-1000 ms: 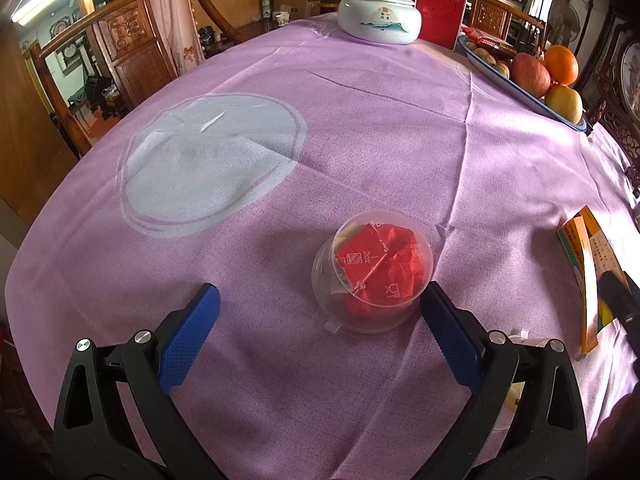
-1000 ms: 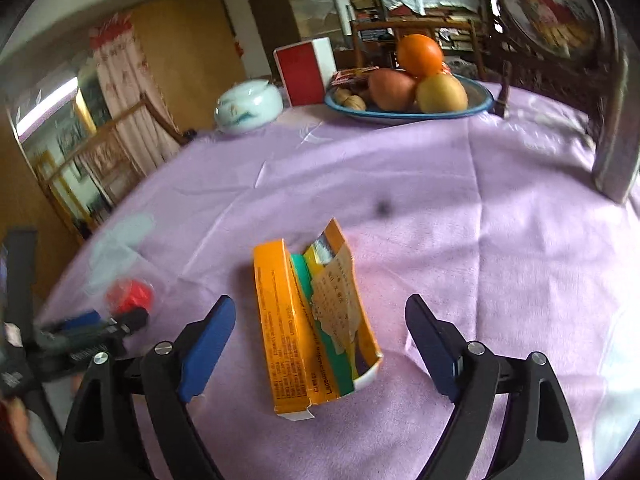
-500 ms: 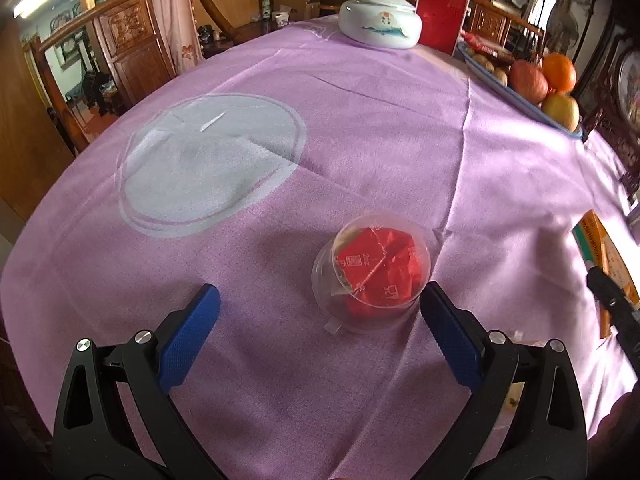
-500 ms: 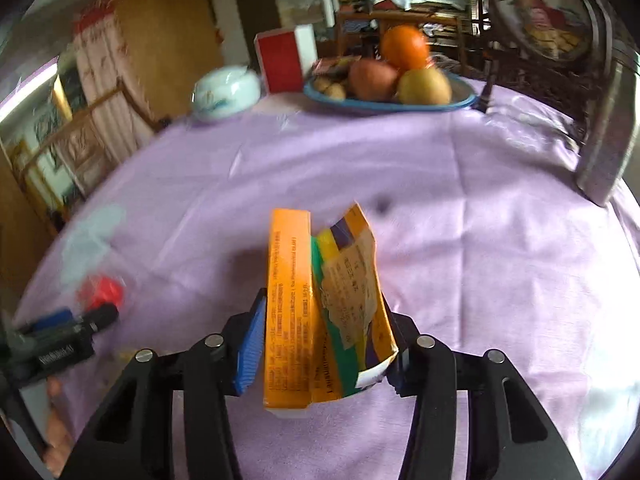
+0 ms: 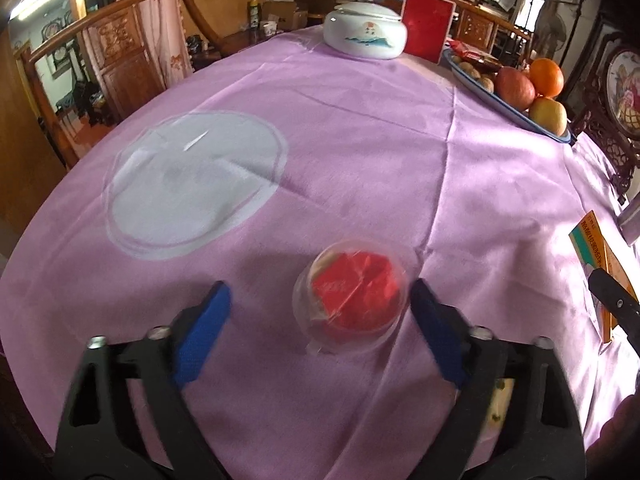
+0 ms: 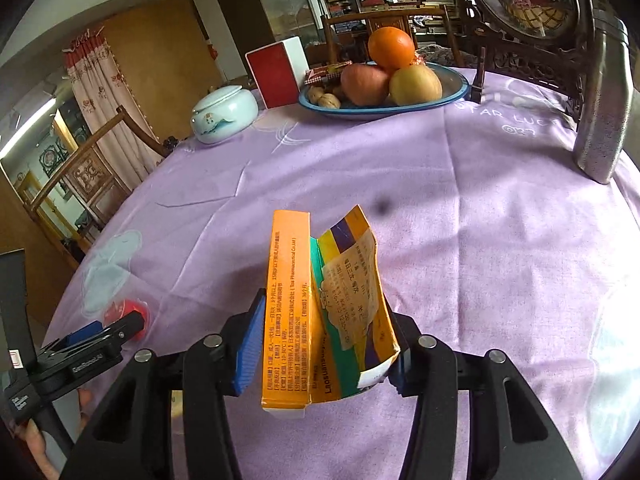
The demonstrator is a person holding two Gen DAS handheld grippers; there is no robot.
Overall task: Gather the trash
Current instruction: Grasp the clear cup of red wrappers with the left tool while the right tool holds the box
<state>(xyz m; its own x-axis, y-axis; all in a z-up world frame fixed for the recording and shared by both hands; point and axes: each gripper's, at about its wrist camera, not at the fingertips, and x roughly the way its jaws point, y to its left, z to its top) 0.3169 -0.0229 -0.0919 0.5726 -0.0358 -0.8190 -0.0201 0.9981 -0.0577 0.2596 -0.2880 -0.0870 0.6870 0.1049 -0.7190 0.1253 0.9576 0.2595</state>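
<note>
On the purple tablecloth [image 5: 360, 152]: all trash and both grippers are seen.
Left gripper [image 5: 320, 312]: jaws spread wide, nothing clamped; blue pads [image 5: 202, 330] sit low over the cloth.
Plastic cup [image 5: 352, 300]: clear, lying on the cloth between the left jaws, nearer the right-hand pad, which looks to be just beside or touching its rim; contact cannot be confirmed. Red crumpled wrapper [image 5: 358, 294] is seen inside it.
Right gripper [image 6: 322, 344]: jaws closed on the orange carton [image 6: 288, 312]; blue pad [image 6: 250, 346] is pressed against its left face.
Orange carton: torn open, flattened, held edge-up and tilted slightly; green and purple inner print and a pale label are shown on the opened flap. Whether its bottom edge touches the cloth cannot be told.
Cross-view: the carton is caught at the right edge of the left wrist view; cup and left gripper appear at lower left of the right wrist view.
Far side of table: fruit plate [image 6: 448, 98], white lidded jar [image 5: 364, 36], red box [image 6: 276, 74].
Right edge: metal flask [image 6: 604, 100] stands upright.
</note>
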